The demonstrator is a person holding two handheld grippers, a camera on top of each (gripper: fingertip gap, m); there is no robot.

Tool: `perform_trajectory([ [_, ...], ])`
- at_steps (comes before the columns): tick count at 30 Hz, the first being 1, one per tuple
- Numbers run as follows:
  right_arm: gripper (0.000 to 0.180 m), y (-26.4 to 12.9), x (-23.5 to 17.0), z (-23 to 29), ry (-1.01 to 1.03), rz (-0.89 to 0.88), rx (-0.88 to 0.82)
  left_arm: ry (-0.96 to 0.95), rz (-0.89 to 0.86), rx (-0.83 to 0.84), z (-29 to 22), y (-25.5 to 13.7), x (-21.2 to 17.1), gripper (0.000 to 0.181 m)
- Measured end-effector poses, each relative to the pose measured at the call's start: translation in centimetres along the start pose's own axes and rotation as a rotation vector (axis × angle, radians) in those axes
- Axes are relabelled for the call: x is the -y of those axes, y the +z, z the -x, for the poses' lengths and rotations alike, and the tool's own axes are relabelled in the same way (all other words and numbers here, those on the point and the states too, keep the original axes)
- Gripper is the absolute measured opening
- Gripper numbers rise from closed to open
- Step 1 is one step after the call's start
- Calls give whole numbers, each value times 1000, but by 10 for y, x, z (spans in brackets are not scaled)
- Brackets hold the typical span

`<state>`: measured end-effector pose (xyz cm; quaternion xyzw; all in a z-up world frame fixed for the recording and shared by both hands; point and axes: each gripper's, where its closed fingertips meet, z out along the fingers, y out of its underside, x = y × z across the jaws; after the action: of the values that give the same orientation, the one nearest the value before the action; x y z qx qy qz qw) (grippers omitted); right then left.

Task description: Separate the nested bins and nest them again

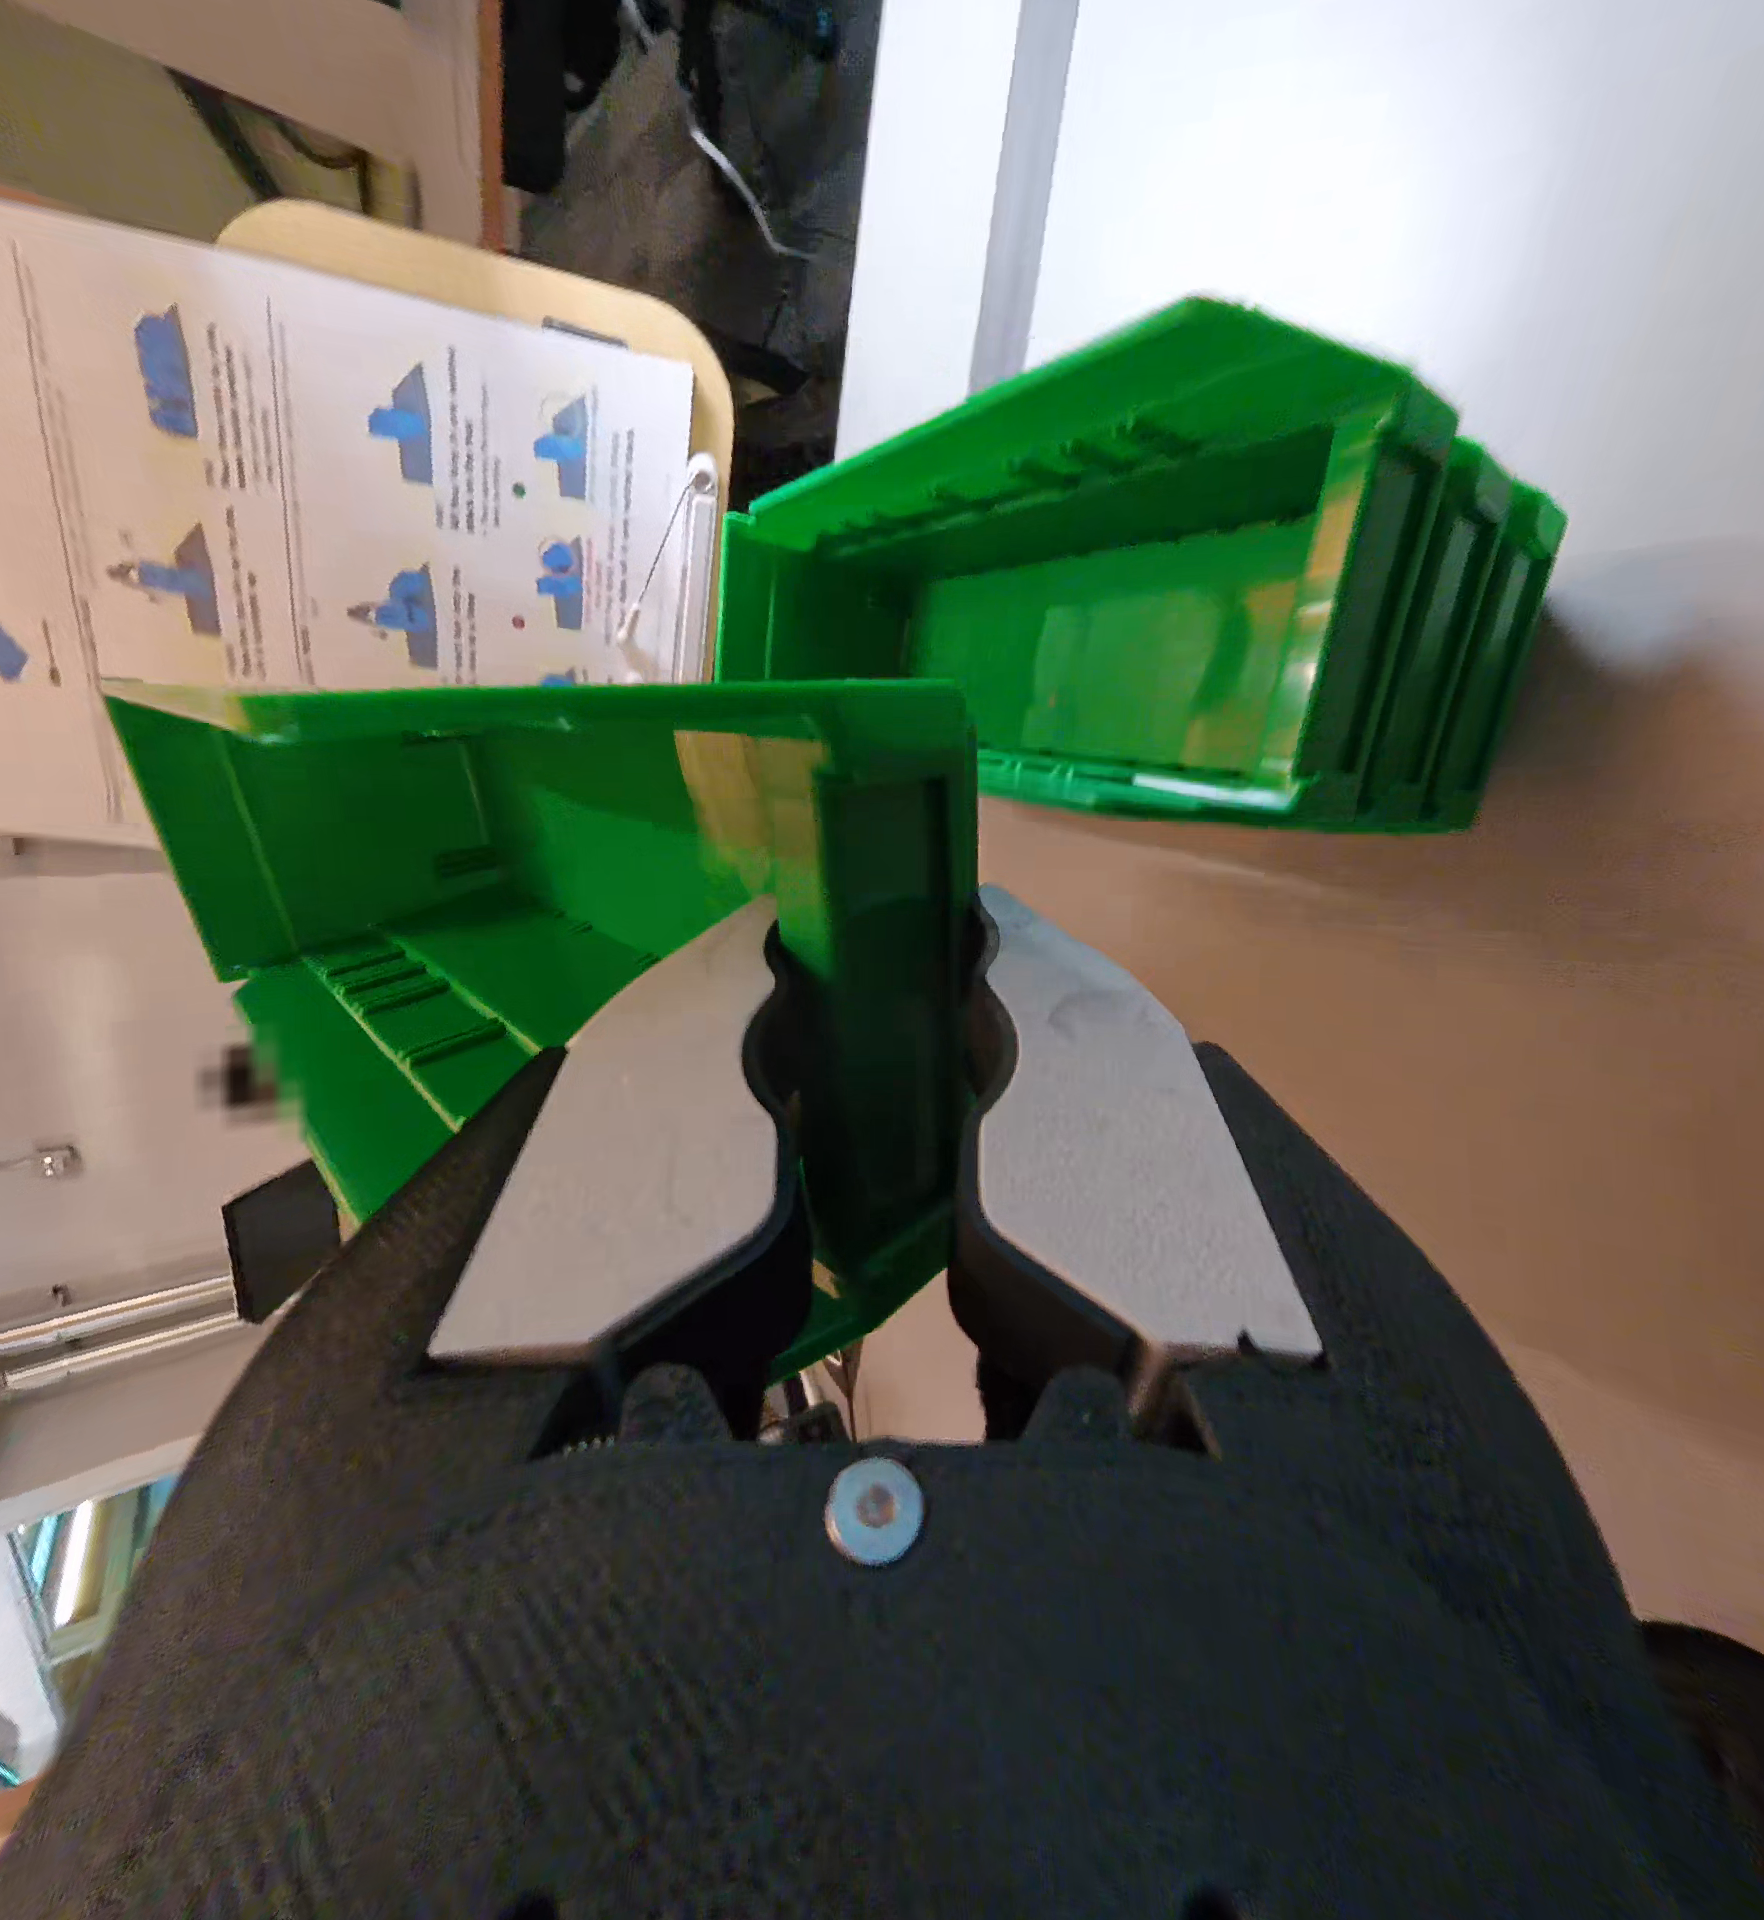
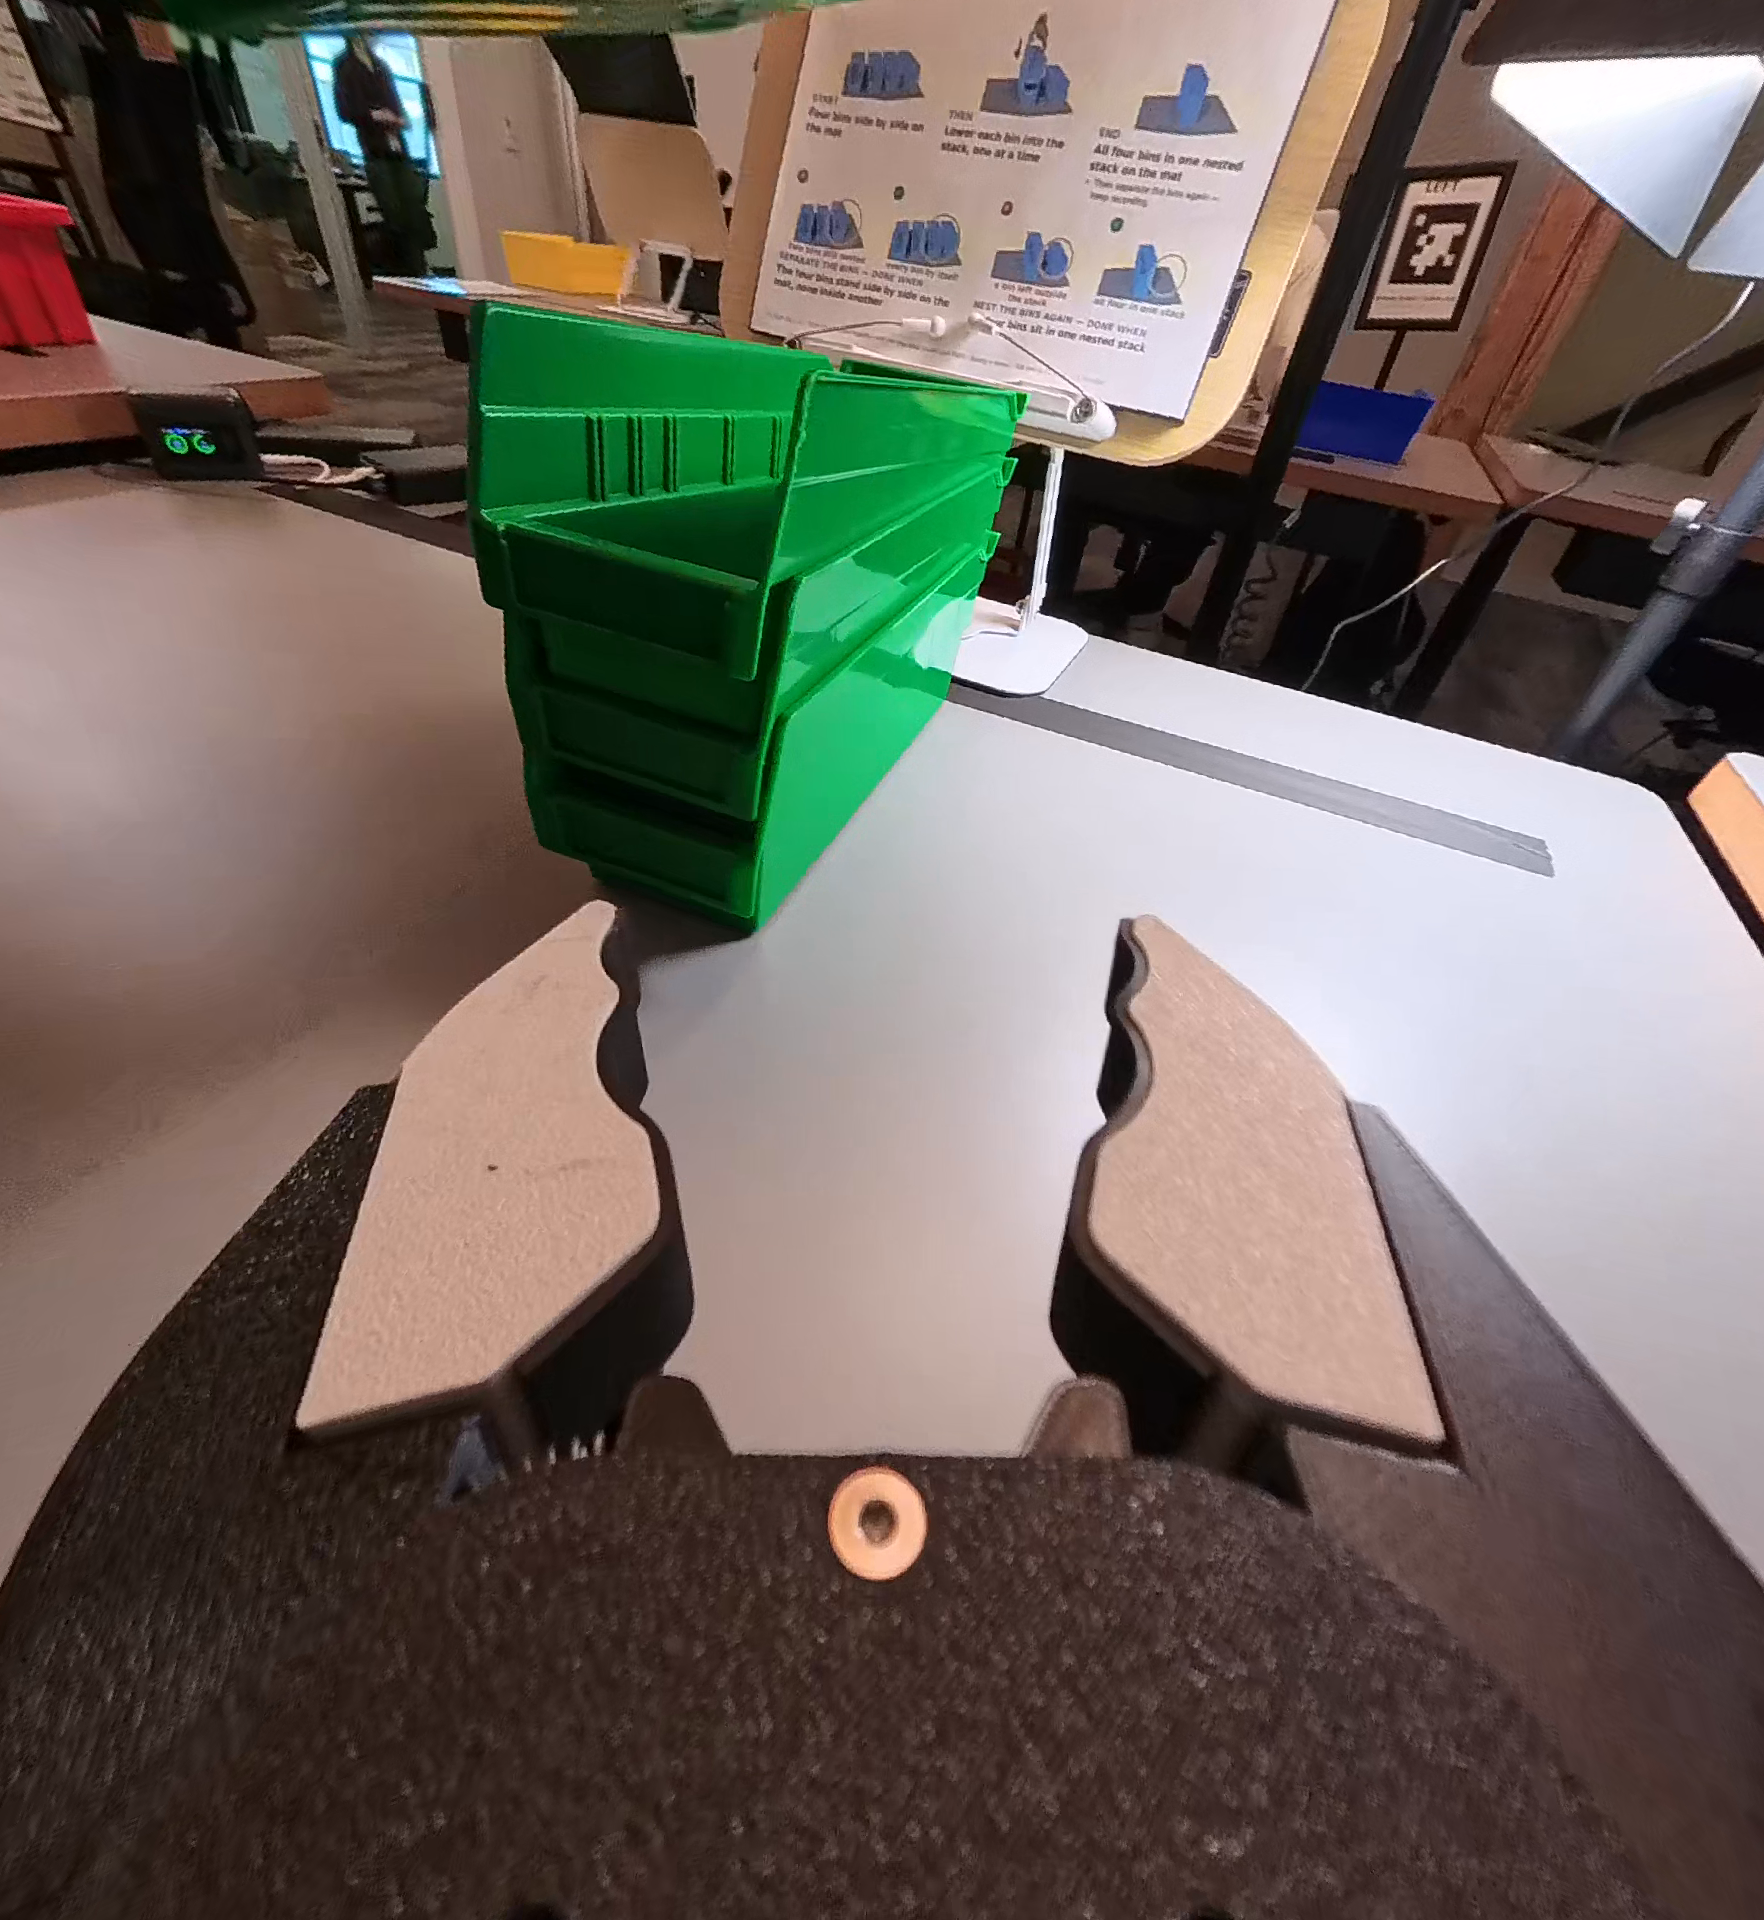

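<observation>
Two tools are working on green plastic bins. Filling the centre of the left wrist view, the left tool [image 1: 883,935] is clenching the front lip of a single bin [image 1: 504,831], one finger inside the wall and one outside; this bin is hanging tilted in the air, well apart from the rest. Toward the upper right of that view, the stack [image 1: 1148,613] of remaining bins is sitting nested on the pale surface [image 1: 1377,1039]. In the right wrist view the stack [image 2: 753,613] is standing at centre, just beyond the fingertips, with three front lips showing stepped one above another. At the bottom of that frame, the right tool [image 2: 867,925] is gaping wide and gripping nothing, hovering low over the surface [image 2: 1273,883].

Each bin is looking light, stiff and glossy, so probably slippery under the pads. Its thin rim or front lip is seeming the best place to pinch. An instruction sheet [image 2: 1023,177] is standing behind the stack.
</observation>
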<state>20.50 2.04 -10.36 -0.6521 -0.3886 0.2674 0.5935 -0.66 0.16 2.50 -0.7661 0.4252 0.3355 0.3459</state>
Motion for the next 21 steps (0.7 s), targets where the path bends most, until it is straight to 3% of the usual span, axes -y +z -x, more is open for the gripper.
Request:
perform_trajectory([
  [9,87,-3,-6,-9,-7,13,13,68,92,-151,-32,41,53,29],
  [16,87,-4,-14,-16,23,24,28,95,184,-201,-59,84,47,30],
  [21,87,-4,-19,-17,34,31,31,99,157,-211,-74,99,44,30],
])
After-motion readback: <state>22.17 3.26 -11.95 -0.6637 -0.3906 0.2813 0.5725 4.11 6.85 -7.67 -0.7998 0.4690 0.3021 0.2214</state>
